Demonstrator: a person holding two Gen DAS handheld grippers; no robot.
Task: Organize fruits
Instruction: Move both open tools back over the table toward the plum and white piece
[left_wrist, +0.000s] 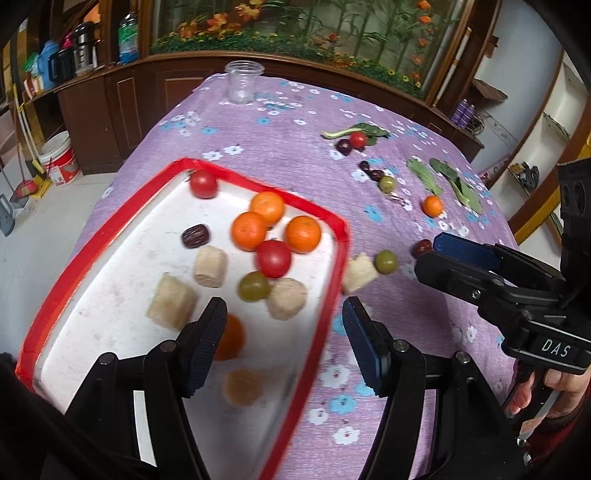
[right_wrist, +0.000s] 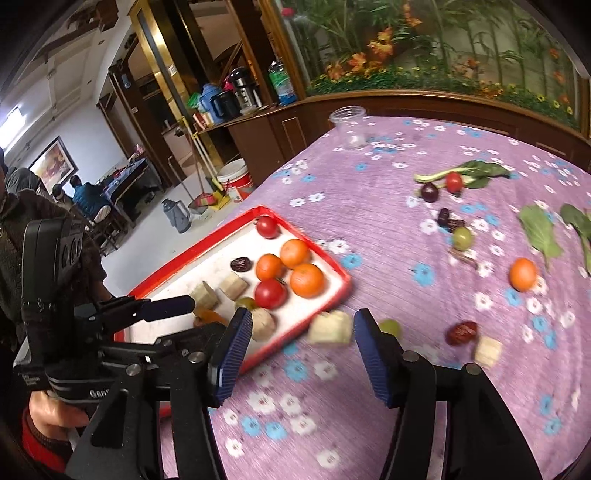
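A white tray with a red rim (left_wrist: 334, 221) (right_wrist: 341, 275) holds oranges (left_wrist: 303, 234), tomatoes (left_wrist: 273, 258), a green fruit (left_wrist: 253, 286), a dark date (left_wrist: 196, 236) and pale cut chunks (left_wrist: 210, 266). My left gripper (left_wrist: 284, 317) is open and empty over the tray's right rim. My right gripper (right_wrist: 303, 328) is open and empty, just short of a pale chunk (right_wrist: 330, 328) and a green fruit (right_wrist: 391, 326) lying on the cloth beside the tray. It shows from the side in the left wrist view (left_wrist: 430, 254). A loose orange (right_wrist: 523, 274) and a red date (right_wrist: 461, 333) lie further right.
The table wears a purple flowered cloth (right_wrist: 388, 236). A clear jar (left_wrist: 244, 82) stands at the far edge. Green leaves (right_wrist: 541, 232), a small tomato (right_wrist: 453, 181), dark fruits (right_wrist: 429, 192) and another green fruit (right_wrist: 462, 238) lie scattered at the right. Floor and a bucket (left_wrist: 59, 158) lie left.
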